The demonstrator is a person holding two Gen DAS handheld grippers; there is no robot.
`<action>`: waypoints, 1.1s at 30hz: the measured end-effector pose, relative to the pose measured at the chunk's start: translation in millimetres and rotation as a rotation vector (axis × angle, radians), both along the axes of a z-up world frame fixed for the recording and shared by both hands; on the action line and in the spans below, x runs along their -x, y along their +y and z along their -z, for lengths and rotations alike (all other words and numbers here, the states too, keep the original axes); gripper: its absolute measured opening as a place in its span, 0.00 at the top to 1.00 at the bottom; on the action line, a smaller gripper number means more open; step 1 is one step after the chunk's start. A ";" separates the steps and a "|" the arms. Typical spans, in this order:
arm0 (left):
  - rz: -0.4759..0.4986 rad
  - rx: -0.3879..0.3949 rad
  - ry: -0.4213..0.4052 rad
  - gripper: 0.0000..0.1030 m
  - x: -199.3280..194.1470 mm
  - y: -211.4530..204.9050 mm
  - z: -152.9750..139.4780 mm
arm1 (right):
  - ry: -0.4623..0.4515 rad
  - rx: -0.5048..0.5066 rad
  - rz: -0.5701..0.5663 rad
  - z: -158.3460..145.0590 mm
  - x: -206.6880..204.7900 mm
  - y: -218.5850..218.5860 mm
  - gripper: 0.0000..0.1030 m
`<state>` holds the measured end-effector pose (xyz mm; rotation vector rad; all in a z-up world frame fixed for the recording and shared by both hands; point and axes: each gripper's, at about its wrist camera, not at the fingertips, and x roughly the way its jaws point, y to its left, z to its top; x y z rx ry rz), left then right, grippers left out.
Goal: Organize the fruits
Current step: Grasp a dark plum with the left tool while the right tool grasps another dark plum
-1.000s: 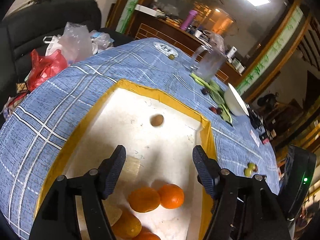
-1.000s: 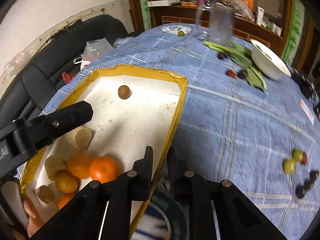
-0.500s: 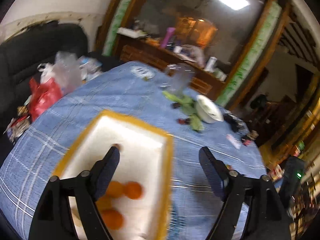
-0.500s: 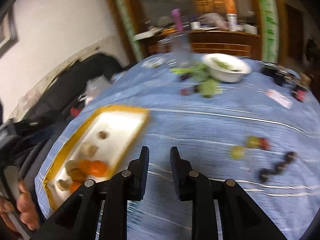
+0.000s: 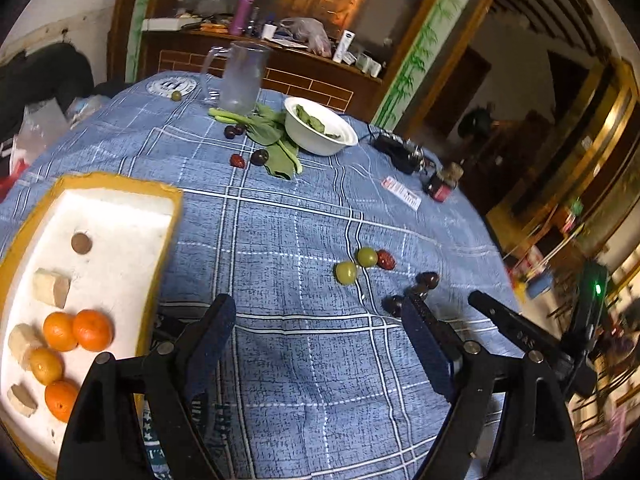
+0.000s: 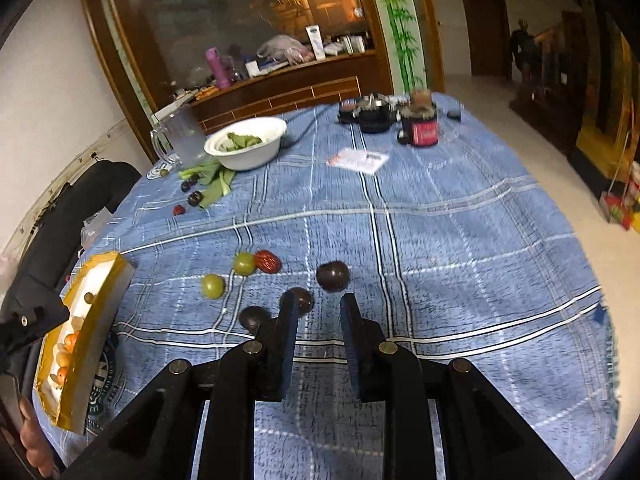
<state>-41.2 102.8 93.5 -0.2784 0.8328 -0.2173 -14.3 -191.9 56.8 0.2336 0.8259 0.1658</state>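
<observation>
A white foam tray with a yellow rim (image 5: 168, 216) lies at the left and holds several oranges (image 5: 93, 329), pale chunks and a small brown fruit. On the blue checked cloth lie two green fruits (image 5: 346, 272) (image 6: 212, 286), a red date (image 5: 386, 259) (image 6: 267, 261) and three dark plums (image 6: 333, 276). My left gripper (image 5: 320, 320) is open and empty above bare cloth, right of the tray. My right gripper (image 6: 318, 304) is slightly open and empty, its tips just short of the plums; the middle plum (image 6: 302, 300) sits beside the left fingertip.
A white bowl of greens (image 5: 320, 130) (image 6: 248, 142), loose leaves, a clear jug (image 5: 242, 78), more dark and red fruits (image 5: 259, 157), a paper card (image 5: 401, 193), a red jar (image 6: 420, 128) and black gear stand farther back. A black chair stands left.
Both grippers have swung right, away from the tray and toward the loose fruits. The right gripper's jaws have parted a little. The tray has shifted to the left edge of both views.
</observation>
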 end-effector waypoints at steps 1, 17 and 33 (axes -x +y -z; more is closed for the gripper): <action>0.013 -0.018 -0.006 0.19 1.2 -4.4 0.9 | 0.007 -0.009 -0.003 4.1 -3.8 0.6 0.78; 0.268 -0.150 0.021 0.63 -28.7 -75.6 51.3 | 0.035 0.093 -0.099 50.2 -54.2 40.0 0.69; 0.323 -0.172 0.033 0.57 -39.0 -100.9 66.9 | 0.044 0.106 -0.130 49.6 -51.3 35.9 0.76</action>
